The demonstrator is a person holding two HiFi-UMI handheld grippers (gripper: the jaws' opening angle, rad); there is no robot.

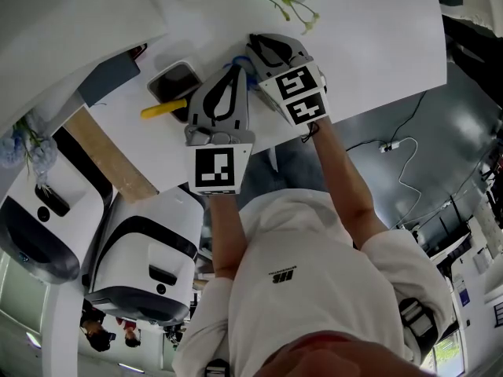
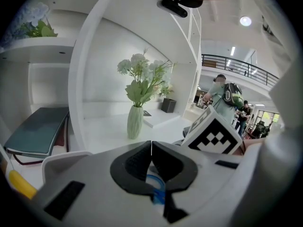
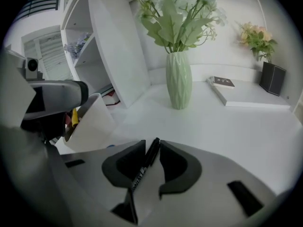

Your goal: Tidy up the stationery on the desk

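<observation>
My right gripper (image 3: pixel 152 144) has its jaws closed narrow on a black marker pen (image 3: pixel 143 169) at the lower centre of the right gripper view. It is pinched near its far end, and the printed barrel runs down and left behind the pads. The pen is a slim, stiff plastic cylinder. I'd judge it light, and smooth enough to swivel or slide in a pinch this close to one end. A hold nearer the middle of the barrel would steady it, though the textured black pads should help. At the left of that view a white pen holder (image 3: pixel 92 122) sits tilted, smooth-walled, with something yellow inside; it looks the likely home for the marker. My left gripper (image 2: pixel 151 150) has its jaws pressed together at the tips. A glossy blue ring (image 2: pixel 155 182) shows in the gap behind them, and I cannot tell whether it is gripped. The counter (image 3: pixel 227 126) is plain matt white.
</observation>
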